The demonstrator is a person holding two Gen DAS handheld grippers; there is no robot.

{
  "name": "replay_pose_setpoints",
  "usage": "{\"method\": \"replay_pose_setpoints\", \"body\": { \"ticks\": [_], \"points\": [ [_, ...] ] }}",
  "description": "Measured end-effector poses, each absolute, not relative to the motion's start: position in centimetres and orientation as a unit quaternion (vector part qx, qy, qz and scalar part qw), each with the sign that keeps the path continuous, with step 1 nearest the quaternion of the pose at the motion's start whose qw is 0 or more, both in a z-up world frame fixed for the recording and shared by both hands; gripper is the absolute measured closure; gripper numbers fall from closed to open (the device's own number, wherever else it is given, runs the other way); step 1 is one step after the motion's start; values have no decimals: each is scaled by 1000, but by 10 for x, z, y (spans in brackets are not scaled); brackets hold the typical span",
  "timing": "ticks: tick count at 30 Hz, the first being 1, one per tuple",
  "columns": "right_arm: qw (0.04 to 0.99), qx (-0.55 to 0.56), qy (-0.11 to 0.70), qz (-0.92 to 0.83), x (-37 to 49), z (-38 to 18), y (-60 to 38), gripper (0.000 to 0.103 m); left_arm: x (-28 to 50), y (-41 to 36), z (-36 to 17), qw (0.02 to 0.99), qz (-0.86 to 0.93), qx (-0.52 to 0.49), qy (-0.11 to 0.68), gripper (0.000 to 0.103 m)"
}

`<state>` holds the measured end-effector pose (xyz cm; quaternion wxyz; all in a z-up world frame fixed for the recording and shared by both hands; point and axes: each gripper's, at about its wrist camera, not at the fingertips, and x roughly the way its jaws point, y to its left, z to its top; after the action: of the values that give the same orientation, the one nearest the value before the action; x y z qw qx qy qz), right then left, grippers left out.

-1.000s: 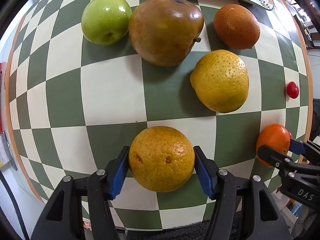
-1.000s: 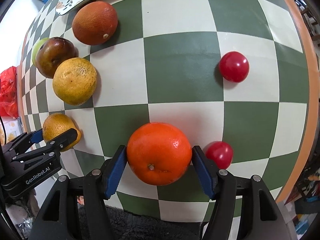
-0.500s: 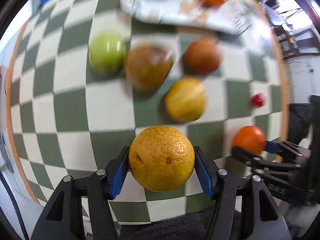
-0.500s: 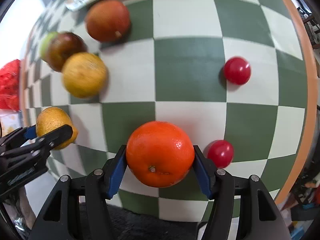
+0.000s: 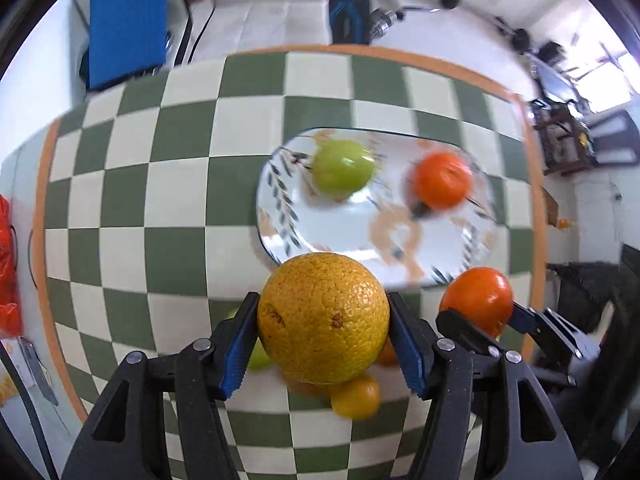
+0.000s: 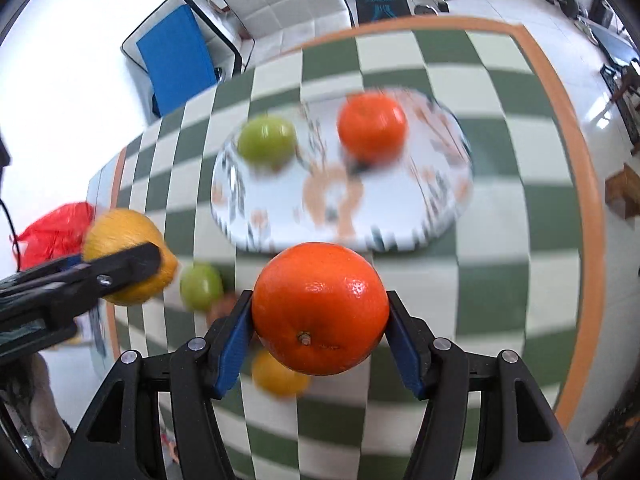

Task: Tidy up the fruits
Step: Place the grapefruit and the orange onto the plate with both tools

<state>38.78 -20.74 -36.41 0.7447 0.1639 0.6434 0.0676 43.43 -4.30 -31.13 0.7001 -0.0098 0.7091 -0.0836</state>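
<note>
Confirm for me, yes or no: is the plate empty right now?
No. In the left wrist view the plate already holds a green apple and an orange fruit.

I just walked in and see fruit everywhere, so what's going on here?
A person is sorting fruit with two handheld grippers. The left gripper is clamped on a yellow-orange orange, and the right gripper on a bright orange mandarin, both held above the green checkered table. Ahead, the patterned white oval plate already holds a green apple and another orange fruit.

Checkered table (image 5: 176, 184): plate (image 5: 456, 248), green apple (image 6: 201, 286).
</note>
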Motion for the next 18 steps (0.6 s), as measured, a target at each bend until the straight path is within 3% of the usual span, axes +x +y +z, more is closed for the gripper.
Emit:
{"method": "replay_pose_setpoints", "body": {
  "ticks": [6,18],
  "points": [
    [730,144,664,72,449,-405,-166,38,479,-32,-363,651,-58,-43,756,44],
    [684,144,709,94,481,-462,-135,37,499,-31,-387,629,-51,-41,775,43]
  ]
}}
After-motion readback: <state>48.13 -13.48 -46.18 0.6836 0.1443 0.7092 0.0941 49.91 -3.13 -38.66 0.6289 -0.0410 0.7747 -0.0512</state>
